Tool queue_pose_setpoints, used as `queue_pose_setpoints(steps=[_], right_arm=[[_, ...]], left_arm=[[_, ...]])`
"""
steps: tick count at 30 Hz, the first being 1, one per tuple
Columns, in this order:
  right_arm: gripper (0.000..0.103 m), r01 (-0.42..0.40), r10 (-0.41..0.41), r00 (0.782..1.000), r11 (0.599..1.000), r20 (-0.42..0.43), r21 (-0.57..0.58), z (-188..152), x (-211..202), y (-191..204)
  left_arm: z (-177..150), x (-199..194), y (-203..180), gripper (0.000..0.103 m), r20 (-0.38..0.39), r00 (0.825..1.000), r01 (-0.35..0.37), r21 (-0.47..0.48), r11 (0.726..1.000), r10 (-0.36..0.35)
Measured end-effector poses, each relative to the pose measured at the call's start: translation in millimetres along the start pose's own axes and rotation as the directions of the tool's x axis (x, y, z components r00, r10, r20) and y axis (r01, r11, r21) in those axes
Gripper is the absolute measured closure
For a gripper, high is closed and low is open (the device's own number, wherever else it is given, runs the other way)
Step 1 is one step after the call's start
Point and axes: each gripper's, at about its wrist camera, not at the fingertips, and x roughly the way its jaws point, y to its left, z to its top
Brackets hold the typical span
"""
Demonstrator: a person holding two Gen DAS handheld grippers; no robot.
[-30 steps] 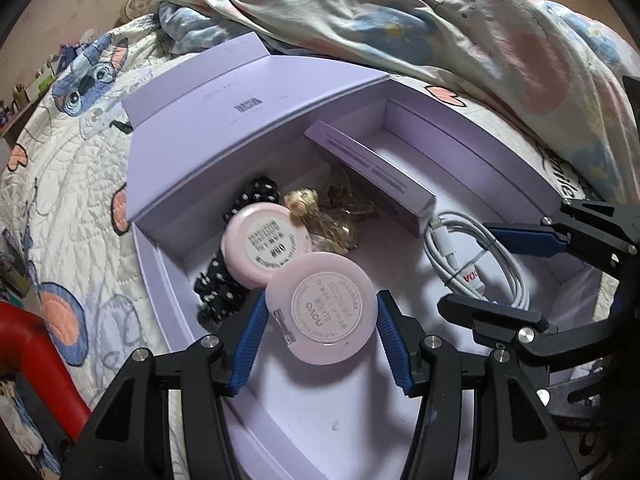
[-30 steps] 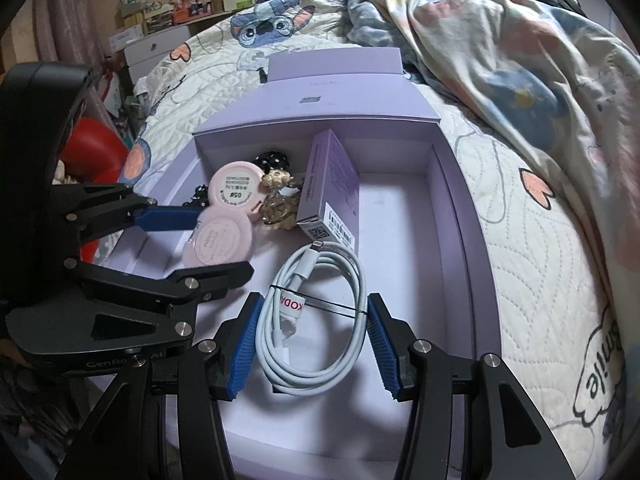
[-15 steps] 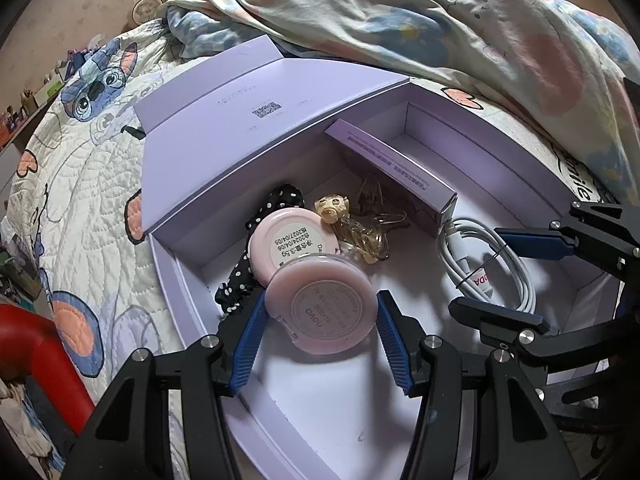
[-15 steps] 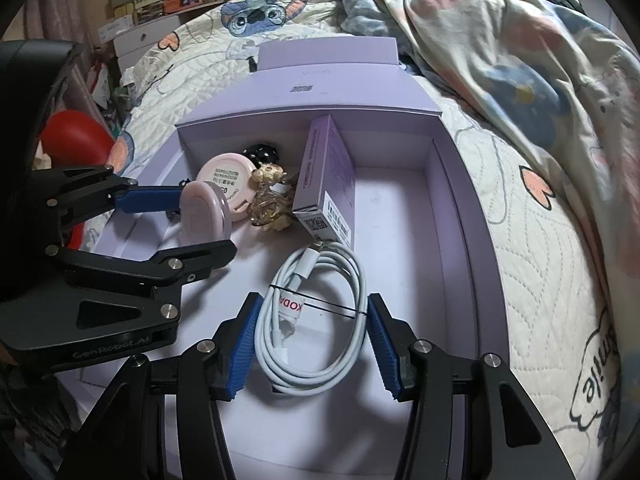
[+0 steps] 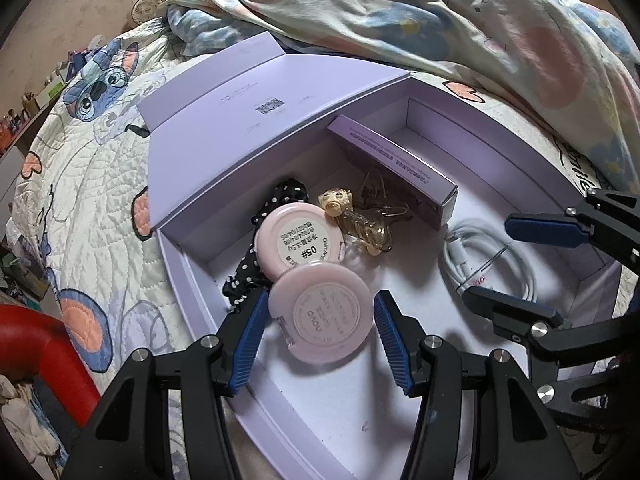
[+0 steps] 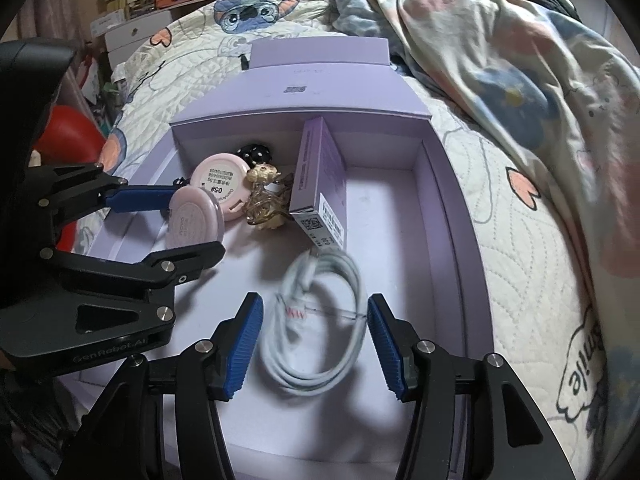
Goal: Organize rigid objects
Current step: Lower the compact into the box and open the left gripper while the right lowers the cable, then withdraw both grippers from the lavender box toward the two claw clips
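An open lilac box (image 5: pixel 188 256) (image 6: pixel 448 208) lies on the bed. My left gripper (image 5: pixel 318 336) (image 6: pixel 172 224) is shut on a round pink compact (image 5: pixel 322 316) (image 6: pixel 194 222), held just above the box floor, tilted against a second pink compact (image 5: pixel 298 242) (image 6: pixel 220 178). My right gripper (image 6: pixel 314 348) (image 5: pixel 520 268) is shut on a coiled white cable (image 6: pixel 320 320) (image 5: pixel 492 264), which looks blurred. Also inside are a narrow purple carton (image 5: pixel 394 164) (image 6: pixel 320 168), a gold hair clip (image 5: pixel 360 220) (image 6: pixel 266 200) and a black polka-dot scrunchie (image 5: pixel 250 268) (image 6: pixel 256 152).
The box's lid (image 5: pixel 240 108) (image 6: pixel 316 76) lies folded open at the far side. A crumpled floral duvet (image 5: pixel 440 20) (image 6: pixel 520 80) is heaped behind and to the right. A red object (image 5: pixel 36 344) sits at the bed's left edge.
The pink compact has tilted and shifted against the second compact. The cable has lifted slightly and blurs with motion. Both cameras have pulled back a little from the box.
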Motion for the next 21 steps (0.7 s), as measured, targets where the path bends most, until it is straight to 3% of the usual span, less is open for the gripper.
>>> queue_pose_setpoints(steps=[3,7,12,13,21], right_arm=[[0.038,0.027,-0.027,0.999,1.000,0.019,-0.005,0.4,-6.4,0.4],[0.038,0.042,-0.043,0.998,0.999,0.046,0.003,1.1,-15.5,-3.1],[0.038,0.050,-0.050,0.998,0.999,0.047,0.015,0.6,-20.0,-6.9],[0.038,0.048,-0.049,0.998,0.999,0.046,0.017,0.1,-20.7,-7.2],[0.038,0.052,-0.053,0.997,0.998,0.054,0.022,-3.1,-31.9,-8.8]], left_arm=[[0.6,-5.0,1.4,0.049,0.010,1.000,-0.013,-0.008,1.000,0.013],[2.1,-8.5,3.6,0.048,0.009,1.000,-0.016,-0.018,1.000,0.016],[2.7,-12.8,3.4,0.038,0.007,1.000,-0.018,-0.027,0.999,0.018],[2.6,-13.8,2.9,0.032,0.008,1.000,-0.021,-0.026,0.999,0.021],[4.2,-27.3,3.6,0.031,0.028,0.999,-0.032,-0.039,0.999,0.033]])
